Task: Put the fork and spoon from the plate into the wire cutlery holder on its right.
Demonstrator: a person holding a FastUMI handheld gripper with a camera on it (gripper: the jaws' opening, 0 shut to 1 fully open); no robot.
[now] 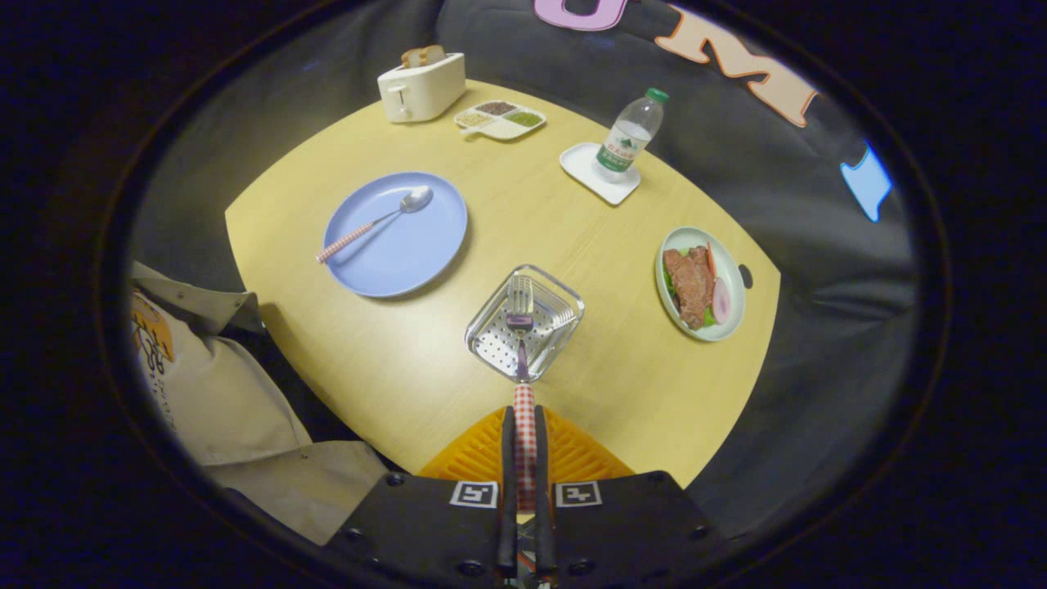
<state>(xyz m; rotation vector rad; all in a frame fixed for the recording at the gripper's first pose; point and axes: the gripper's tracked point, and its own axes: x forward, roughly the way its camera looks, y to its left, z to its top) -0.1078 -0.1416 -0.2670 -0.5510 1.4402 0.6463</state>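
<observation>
My gripper (524,425) is shut on the checked handle of the fork (521,327), both fingers pressing on it. The fork points away from me, its tines hanging over the open top of the wire cutlery holder (564,323), which stands on the yellow table just ahead of the fingers. To the left of the holder lies the blue plate (409,254). On the plate rests the spoon (378,221), with its bowl at the far end and its checked handle reaching over the plate's near left rim.
A dish of meat and vegetables (702,283) sits right of the holder. Farther back stand a water bottle (630,135) on a white coaster, a divided snack tray (501,119) and a toaster (421,86). A person's sleeve (221,401) is at the table's left edge.
</observation>
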